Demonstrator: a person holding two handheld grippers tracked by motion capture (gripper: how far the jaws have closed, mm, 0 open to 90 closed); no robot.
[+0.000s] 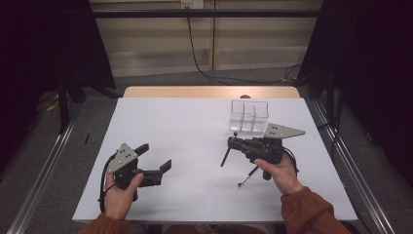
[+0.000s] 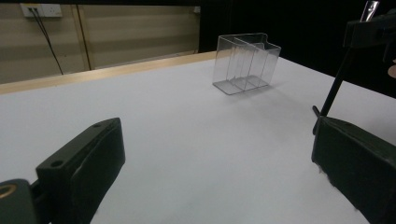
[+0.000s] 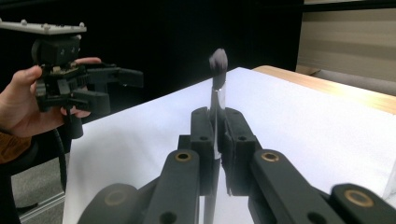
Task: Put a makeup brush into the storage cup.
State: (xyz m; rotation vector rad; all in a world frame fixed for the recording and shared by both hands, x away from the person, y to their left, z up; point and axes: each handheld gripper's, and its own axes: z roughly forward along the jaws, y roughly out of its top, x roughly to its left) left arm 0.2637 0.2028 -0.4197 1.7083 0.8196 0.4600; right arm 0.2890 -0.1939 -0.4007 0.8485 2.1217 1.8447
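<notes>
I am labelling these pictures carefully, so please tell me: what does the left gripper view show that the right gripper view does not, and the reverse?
Left gripper view's own: the clear divided box standing on the table, and a wall socket with cables.
Right gripper view's own: the dark bristle tip of the brush, and the hand gripping the left tool.
Shared: the white table, the open left tool, and the right tool shut on the brush.
</notes>
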